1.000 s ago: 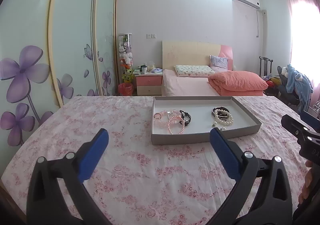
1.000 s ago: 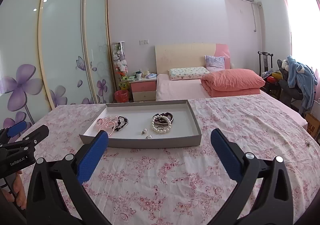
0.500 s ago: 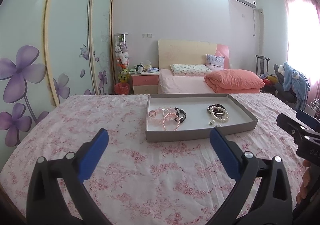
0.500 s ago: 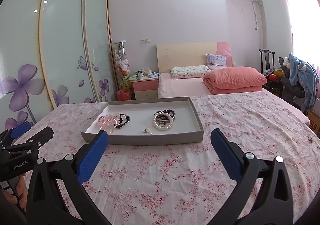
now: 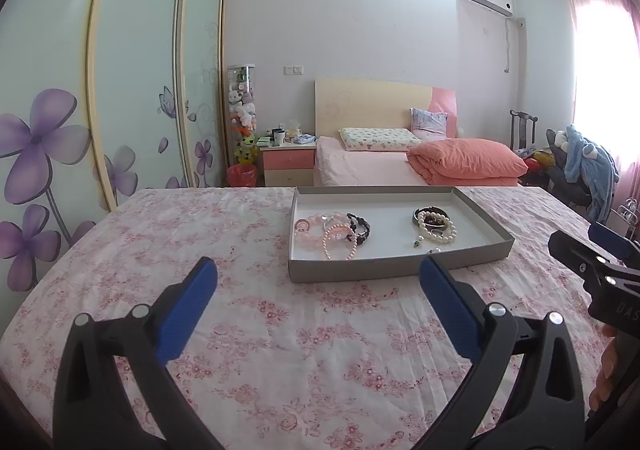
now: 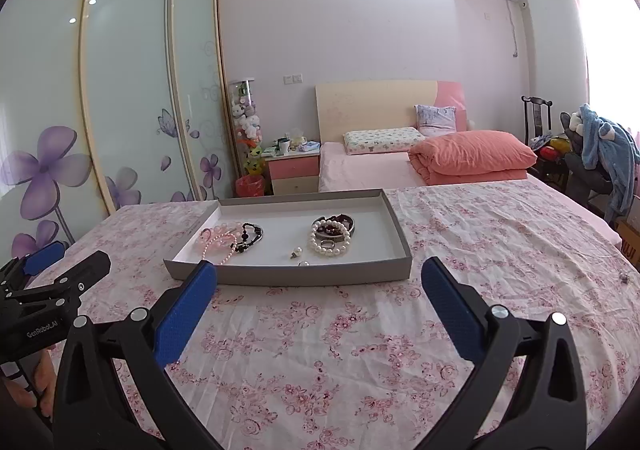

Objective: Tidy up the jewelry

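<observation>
A shallow grey tray (image 5: 384, 270) (image 6: 288, 276) lies on a floral pink bedspread. In it lie pink bead bracelets (image 5: 334, 236) (image 6: 218, 240), a black bead bracelet (image 5: 360, 228) (image 6: 250, 236), a white pearl bracelet over dark bangles (image 5: 436, 226) (image 6: 330, 236) and small earrings (image 5: 424, 244) (image 6: 298, 252). My left gripper (image 5: 318, 274) is open and empty, short of the tray's near wall. My right gripper (image 6: 320, 276) is open and empty, also just short of the tray.
The bedspread (image 5: 280, 330) spreads all around the tray. A second bed with an orange quilt (image 5: 464, 162) stands behind. A sliding wardrobe (image 5: 100, 90) is at the left, a nightstand (image 5: 286, 160) beyond, a chair with blue clothing (image 5: 584, 162) at the right.
Both grippers tilted up slightly and the tray shifted a little lower and left in the left view. Both grippers stay open and empty.
</observation>
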`<state>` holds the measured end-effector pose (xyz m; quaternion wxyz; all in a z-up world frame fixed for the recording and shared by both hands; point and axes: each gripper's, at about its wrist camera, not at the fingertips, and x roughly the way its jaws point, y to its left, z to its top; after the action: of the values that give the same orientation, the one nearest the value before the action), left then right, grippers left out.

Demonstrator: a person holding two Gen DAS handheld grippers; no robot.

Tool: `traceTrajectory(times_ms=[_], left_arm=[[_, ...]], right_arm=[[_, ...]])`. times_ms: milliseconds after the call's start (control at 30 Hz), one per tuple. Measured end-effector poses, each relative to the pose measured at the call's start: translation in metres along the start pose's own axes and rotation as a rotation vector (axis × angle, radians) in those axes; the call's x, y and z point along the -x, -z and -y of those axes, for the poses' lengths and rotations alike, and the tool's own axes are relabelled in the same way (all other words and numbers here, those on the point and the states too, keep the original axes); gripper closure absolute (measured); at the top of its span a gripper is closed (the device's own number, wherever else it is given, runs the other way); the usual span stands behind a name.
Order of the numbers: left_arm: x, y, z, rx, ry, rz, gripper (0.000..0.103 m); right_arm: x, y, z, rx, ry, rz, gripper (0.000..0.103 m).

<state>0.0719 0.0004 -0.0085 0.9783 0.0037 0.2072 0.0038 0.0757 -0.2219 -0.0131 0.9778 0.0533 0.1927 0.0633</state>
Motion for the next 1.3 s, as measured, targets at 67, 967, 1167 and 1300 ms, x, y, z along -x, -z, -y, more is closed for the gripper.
traceTrajectory(times_ms=[67, 967, 1167, 1300], left_arm=[[-0.0004, 0.0001, 0.0005, -0.001, 0.001, -0.001, 0.004], [0.0000, 0.0015, 0.0024, 0.003, 0.000, -0.005, 0.004], [0.0000, 0.0014, 0.0025, 0.002, 0.000, -0.005, 0.004], [0.0000, 0.0011, 0.0023, 0.003, 0.000, -0.005, 0.004]], right_arm=[[0.0001, 0.0000, 0.0000, 0.001, 0.000, 0.000, 0.002], [-0.0001, 0.0003, -0.0005, -0.002, 0.000, -0.001, 0.002], [-0.0001, -0.0001, -0.0006, -0.002, 0.000, -0.001, 0.002], [-0.0001, 0.0000, -0.0009, -0.001, 0.000, -0.001, 0.002]])
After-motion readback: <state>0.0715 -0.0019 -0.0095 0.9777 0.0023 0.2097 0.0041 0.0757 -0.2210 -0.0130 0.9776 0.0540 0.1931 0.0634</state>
